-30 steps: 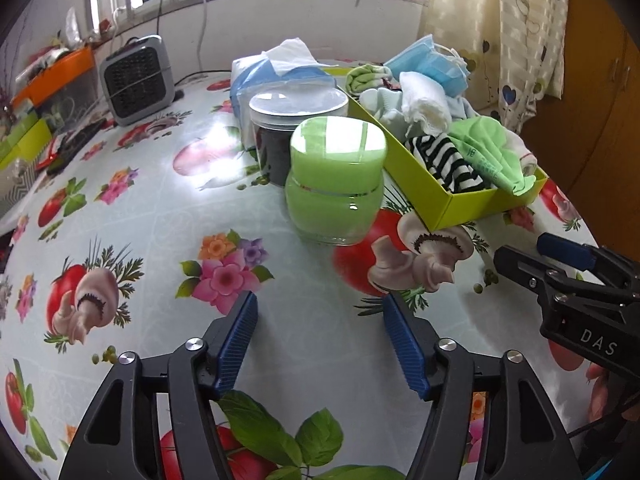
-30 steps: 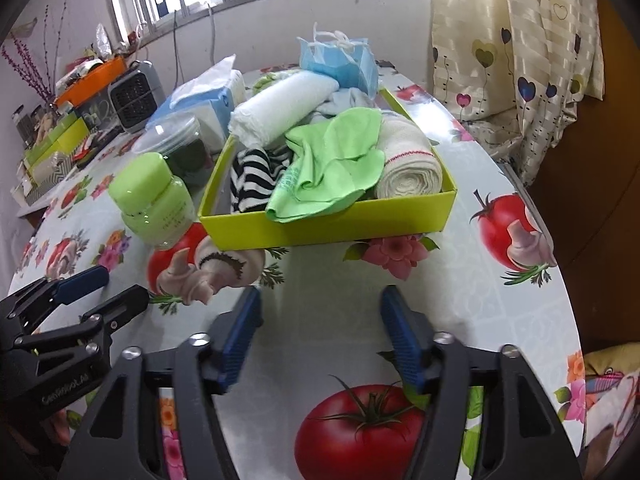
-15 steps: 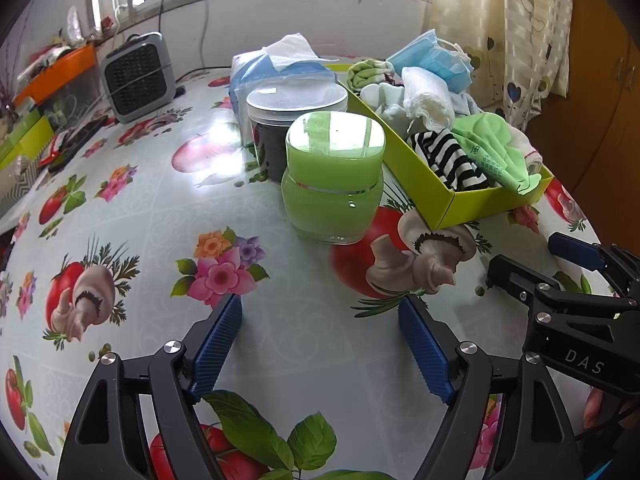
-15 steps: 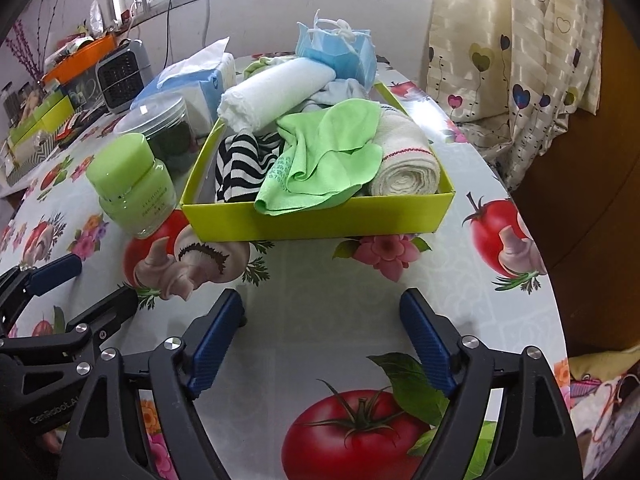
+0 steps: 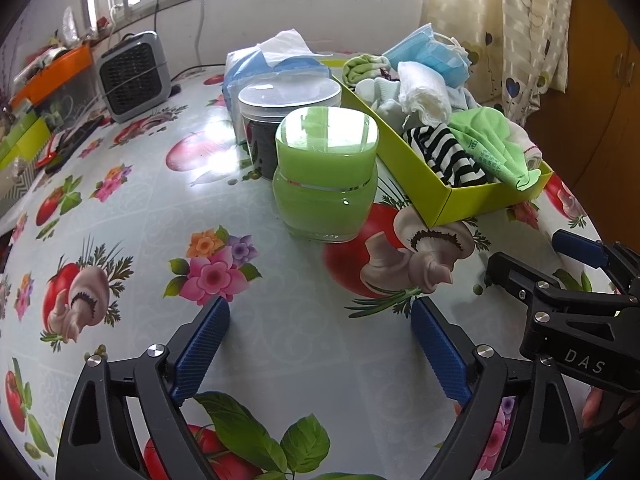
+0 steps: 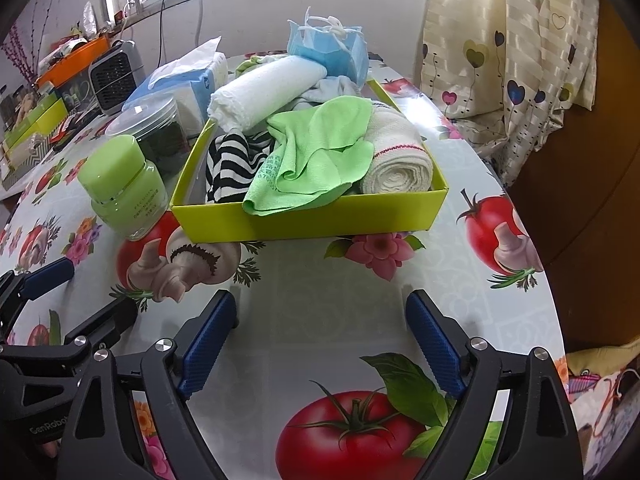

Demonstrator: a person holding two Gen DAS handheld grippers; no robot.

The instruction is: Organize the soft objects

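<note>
Both tools have backed away from the box over the last second, and their blue pads have spread wider than they were. The left tool (image 5: 320,344) hangs released over the bench (image 5: 132,216), nothing between its pads. The right tool (image 6: 322,336) is likewise released and empty.

Straight ahead of the right tool sits the yellow box (image 6: 312,216), now with a broader strip of bare printed cloth between pads and box wall than before. Inside it, soft things are heaped: a green cloth (image 6: 316,152) draped over the near wall, a striped cloth (image 6: 228,160) to its left, a rolled towel (image 6: 400,156) against the right wall, a white roll (image 6: 264,94) further back, and a blue mask (image 6: 328,50) on top at the far end.

Ahead of the left tool stands the green jar (image 5: 326,172), closer to centre than a second ago, with a clear jar (image 5: 288,116) just behind it and a tissue pack (image 5: 272,62) beyond that. The box lies ahead and to the right of this tool, its near corner just beside the green jar.

Room to move: open bench ahead-left of the left tool, out towards the heater (image 5: 134,74). To the right of the right tool, the bench edge curves away close by, with a curtain (image 6: 504,56) past it. The two tools sit side by side, near but apart.
</note>
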